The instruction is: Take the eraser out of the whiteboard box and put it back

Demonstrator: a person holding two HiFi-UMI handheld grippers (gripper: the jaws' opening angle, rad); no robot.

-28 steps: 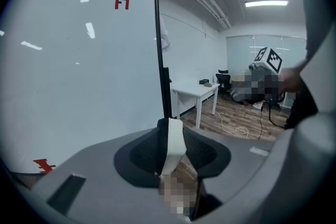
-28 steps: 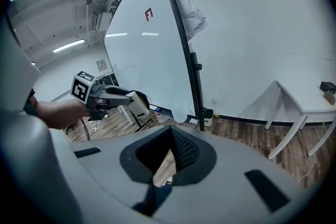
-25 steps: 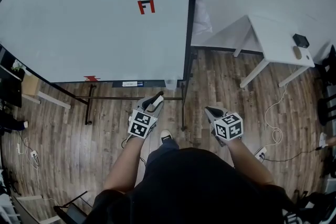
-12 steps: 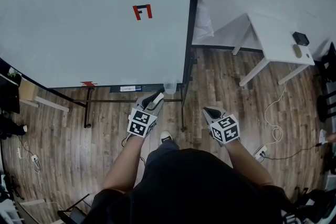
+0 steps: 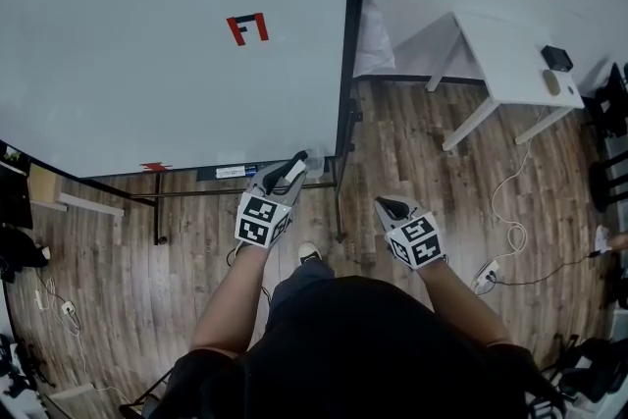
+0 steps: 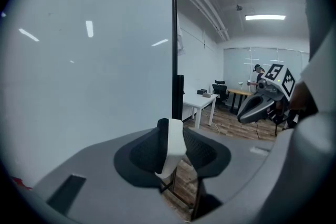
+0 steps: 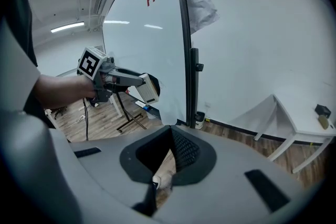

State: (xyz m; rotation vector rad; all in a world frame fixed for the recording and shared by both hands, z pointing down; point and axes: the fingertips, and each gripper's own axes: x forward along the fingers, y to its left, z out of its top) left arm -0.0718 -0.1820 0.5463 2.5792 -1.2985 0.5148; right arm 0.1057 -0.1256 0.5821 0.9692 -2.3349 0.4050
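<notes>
**While my left tongs grip the eraser, the right pair is empty**

As I stand facing the whiteboard [image 5: 147, 64], both forearms reach out ahead of my chest. My left gripper [image 5: 289, 175] sits at eleven o'clock from me, tipped a little downward with its nose toward the board's lower edge. Its jaws are spread wide and clamped on the eraser [image 5: 296, 164], a white block with a black face, held on edge between the pads. My right gripper [image 5: 391, 206] is at one o'clock, pitched more steeply at the wood floor [image 5: 412, 142] and well apart from the left. Its jaw tips meet with nothing between them. Only floorboards and my shoe [image 5: 310, 253] show through the gap behind the tips.

The eraser hangs in the air at the right end of the board's tray [image 5: 231, 172]. A pale see-through box [image 5: 316, 164] is just beside it at one o'clock, and I cannot tell whether the two touch. The board's black post [image 5: 345, 64] rises at twelve o'clock, between my two grippers. A red and black marker [image 5: 247, 27] sits on the board at eleven. At two o'clock stands a white table [image 5: 500, 64] with two small items on top. Cables [image 5: 510, 240] trail over the floor at three.
</notes>
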